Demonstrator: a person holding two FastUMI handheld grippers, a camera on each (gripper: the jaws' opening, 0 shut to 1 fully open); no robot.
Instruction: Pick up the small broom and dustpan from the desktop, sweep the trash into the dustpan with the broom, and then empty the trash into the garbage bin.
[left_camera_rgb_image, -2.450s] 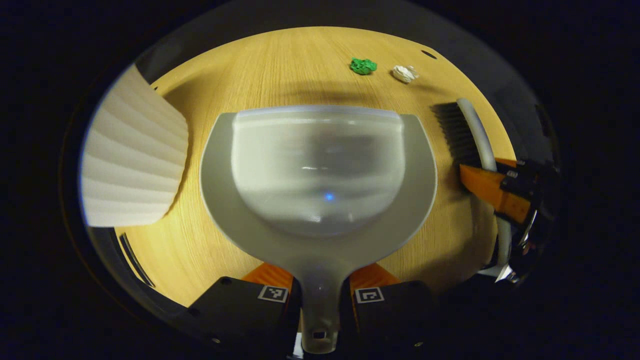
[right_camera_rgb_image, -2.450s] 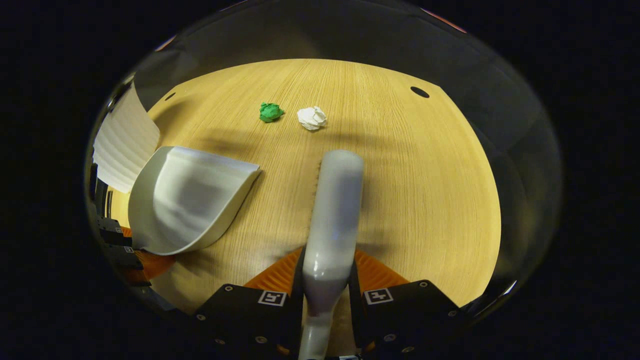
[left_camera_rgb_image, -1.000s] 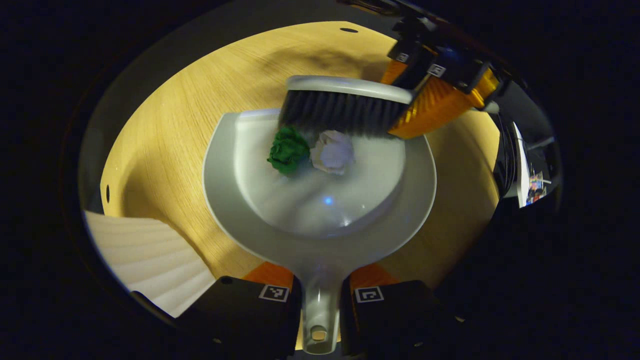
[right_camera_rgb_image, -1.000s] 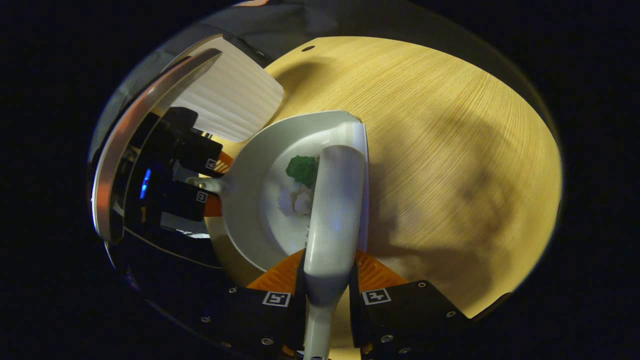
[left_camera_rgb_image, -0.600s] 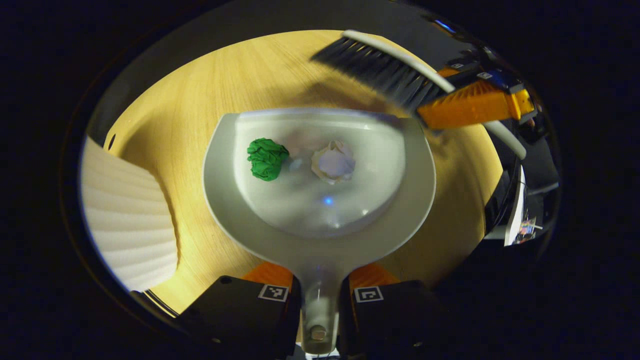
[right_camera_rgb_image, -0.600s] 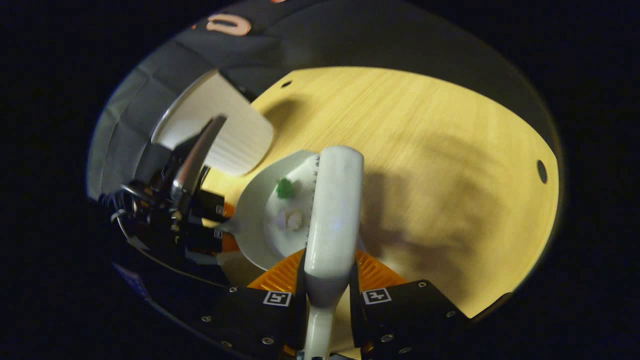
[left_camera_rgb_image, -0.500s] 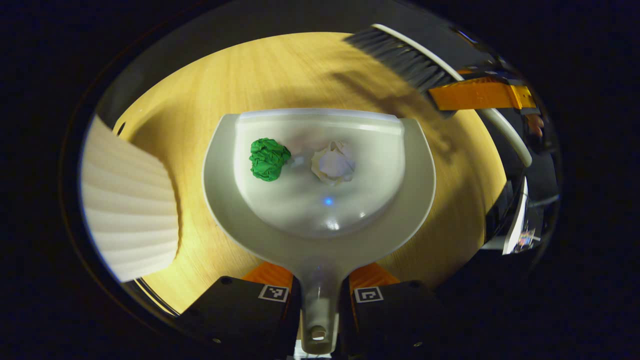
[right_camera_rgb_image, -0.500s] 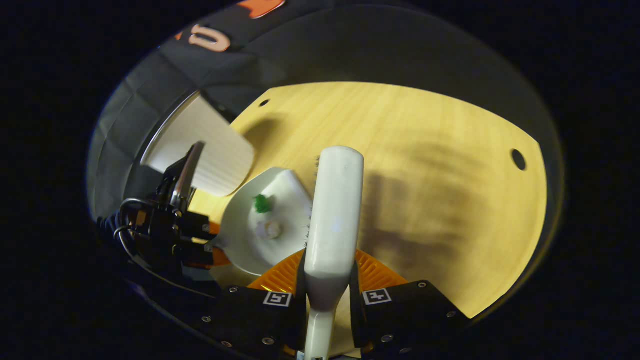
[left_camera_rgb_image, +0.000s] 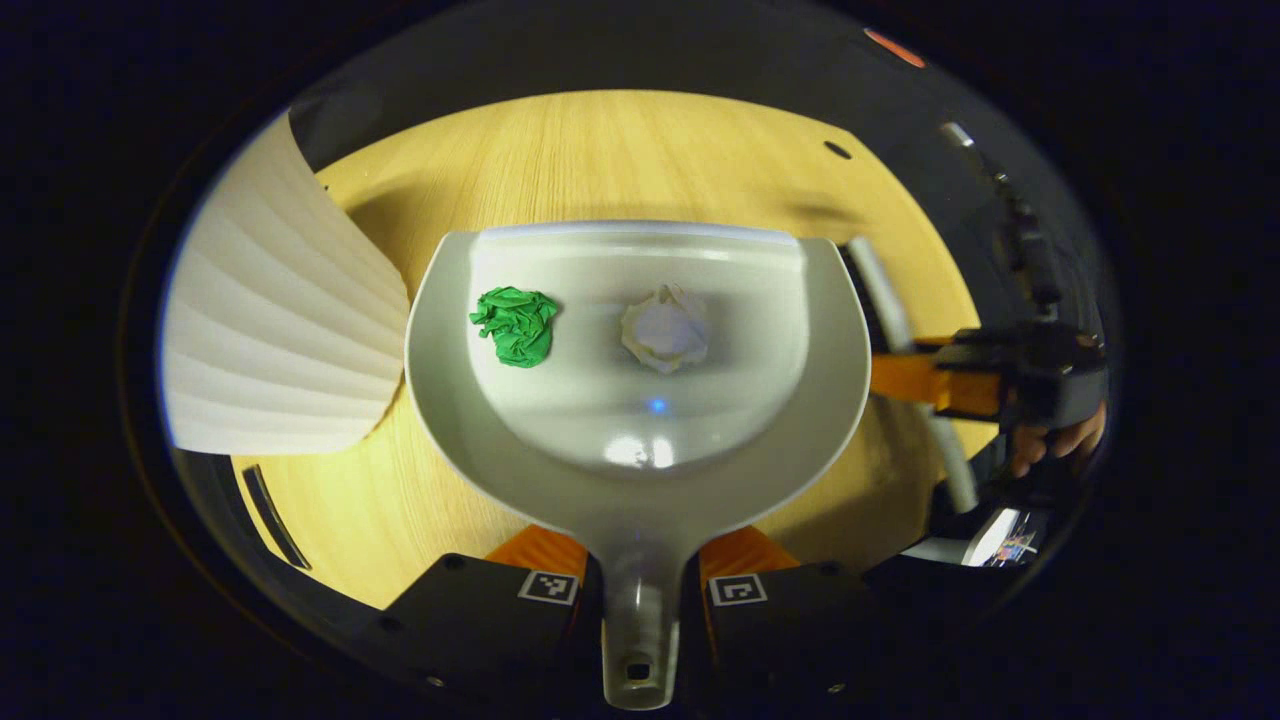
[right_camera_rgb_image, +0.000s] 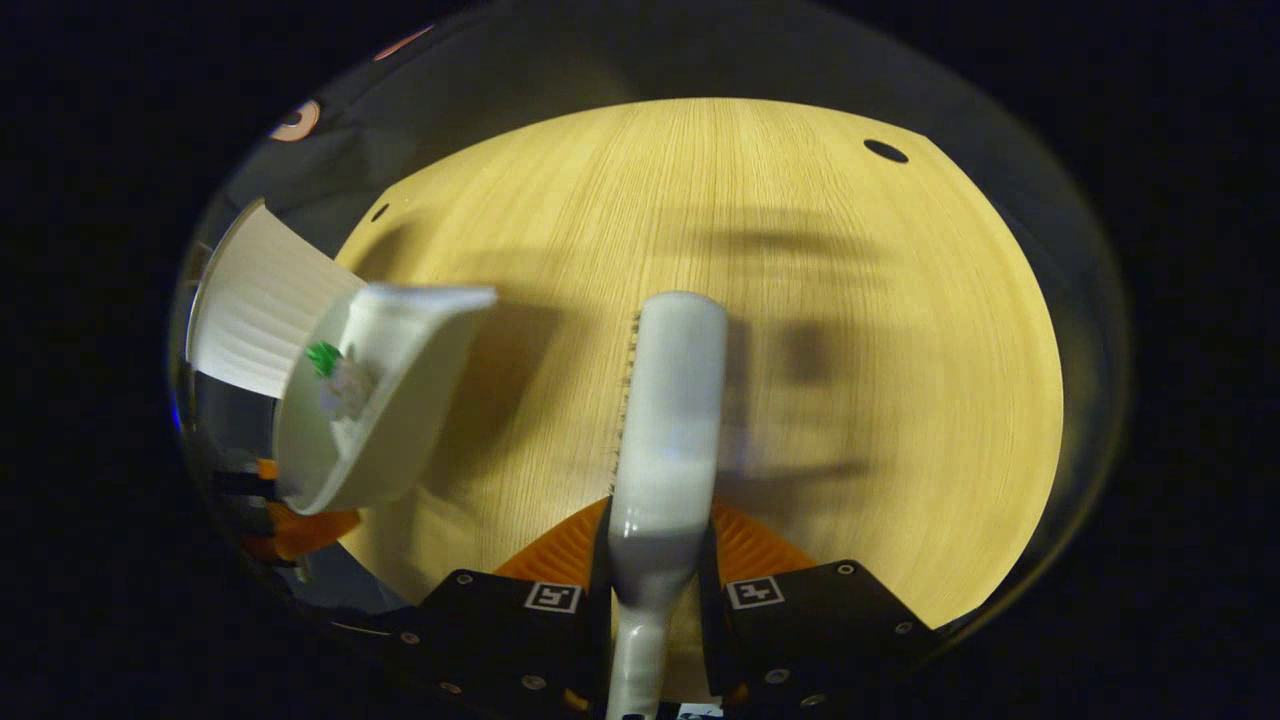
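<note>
Dustpan loaded, broom held alongside, bin at the far left

The pale grey dustpan (left_camera_rgb_image: 640, 450) sits with its handle clamped between the left tongs (left_camera_rgb_image: 640, 590), its scoop reaching forward from them and lifted above the wooden counter (left_camera_rgb_image: 620, 150). Inside it lie a crumpled green paper ball (left_camera_rgb_image: 516, 325), left of centre, and a crumpled white paper ball (left_camera_rgb_image: 666, 328) beside it, a little apart. The broom (right_camera_rgb_image: 668, 400), white-backed with dark bristles along its left edge, runs straight ahead from the right tongs (right_camera_rgb_image: 655, 590), which pinch its handle. The white ribbed garbage bin (left_camera_rgb_image: 270, 340) stands just left of the dustpan's rim.
</note>
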